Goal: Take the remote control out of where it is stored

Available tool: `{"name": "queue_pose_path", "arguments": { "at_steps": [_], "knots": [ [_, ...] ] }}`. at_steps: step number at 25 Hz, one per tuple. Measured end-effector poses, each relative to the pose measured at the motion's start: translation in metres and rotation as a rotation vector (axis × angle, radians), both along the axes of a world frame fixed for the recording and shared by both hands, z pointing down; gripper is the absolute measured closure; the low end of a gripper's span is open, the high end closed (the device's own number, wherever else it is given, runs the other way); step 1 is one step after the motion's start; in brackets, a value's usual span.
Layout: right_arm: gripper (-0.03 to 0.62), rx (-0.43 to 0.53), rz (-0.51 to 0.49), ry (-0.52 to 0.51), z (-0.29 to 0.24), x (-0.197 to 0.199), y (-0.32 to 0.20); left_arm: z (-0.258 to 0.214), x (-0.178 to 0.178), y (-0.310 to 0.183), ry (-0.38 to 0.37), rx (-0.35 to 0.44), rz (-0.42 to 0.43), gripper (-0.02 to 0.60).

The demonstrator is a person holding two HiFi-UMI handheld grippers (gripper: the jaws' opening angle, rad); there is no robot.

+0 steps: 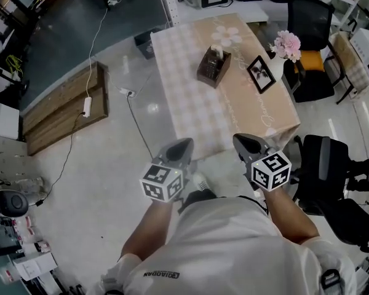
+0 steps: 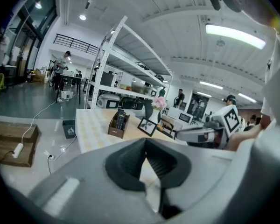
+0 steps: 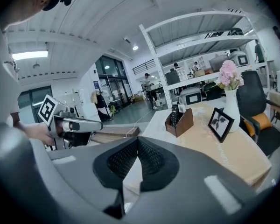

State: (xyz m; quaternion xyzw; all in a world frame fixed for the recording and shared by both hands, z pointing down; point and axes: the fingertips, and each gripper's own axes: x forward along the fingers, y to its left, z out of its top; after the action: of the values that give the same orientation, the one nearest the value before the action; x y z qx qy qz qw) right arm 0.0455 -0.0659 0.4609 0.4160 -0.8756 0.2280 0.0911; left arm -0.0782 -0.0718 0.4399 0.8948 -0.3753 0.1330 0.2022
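Observation:
A dark remote control (image 1: 216,55) stands upright in a brown wooden holder (image 1: 212,67) on the checked tablecloth of the table (image 1: 197,115). The left gripper view shows the remote (image 2: 121,117) in its holder (image 2: 116,126), and so does the right gripper view, with the remote (image 3: 174,114) in the holder (image 3: 180,122). My left gripper (image 1: 183,146) and right gripper (image 1: 243,141) hover side by side just off the table's near edge, well short of the holder. Both are shut with nothing between their pads, as the left gripper (image 2: 146,146) and right gripper (image 3: 137,145) show.
A black picture frame (image 1: 261,74) and a vase of pink flowers (image 1: 286,44) stand right of the holder. Black office chairs (image 1: 332,165) are at the table's right. A power strip and cable (image 1: 126,93) lie on the floor at left, beside wooden pallets (image 1: 64,109). Shelving runs behind the table.

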Motion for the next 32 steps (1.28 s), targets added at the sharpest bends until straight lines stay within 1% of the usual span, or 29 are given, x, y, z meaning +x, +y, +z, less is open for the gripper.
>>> {"name": "queue_pose_path", "arguments": {
  "at_steps": [7,10,12,17,20,25,32],
  "knots": [
    [0.589,-0.011,0.048,0.038,0.010,-0.027,-0.052,0.011,-0.020,-0.049,-0.023,-0.004,0.076,0.577],
    [0.589,-0.019,0.079,0.050,0.014,-0.033,-0.067,0.014,-0.024,-0.064,-0.032,-0.002,0.113,0.577],
    [0.589,-0.017,0.096,0.062,0.014,-0.034,-0.078,0.017,-0.029,-0.074,-0.035,0.000,0.122,0.577],
    [0.589,-0.015,0.132,0.097,0.015,-0.026,-0.108,0.020,-0.038,-0.095,-0.029,-0.009,0.117,0.577],
    [0.589,-0.008,0.139,0.108,0.015,-0.020,-0.130,0.024,-0.039,-0.103,-0.040,-0.015,0.117,0.577],
    [0.588,0.017,0.117,0.127,0.012,-0.014,-0.168,0.027,-0.036,-0.114,-0.061,-0.019,0.094,0.577],
    [0.585,0.035,0.044,0.160,0.018,-0.006,-0.223,0.029,-0.026,-0.134,-0.084,-0.022,0.018,0.577]
  ]
}}
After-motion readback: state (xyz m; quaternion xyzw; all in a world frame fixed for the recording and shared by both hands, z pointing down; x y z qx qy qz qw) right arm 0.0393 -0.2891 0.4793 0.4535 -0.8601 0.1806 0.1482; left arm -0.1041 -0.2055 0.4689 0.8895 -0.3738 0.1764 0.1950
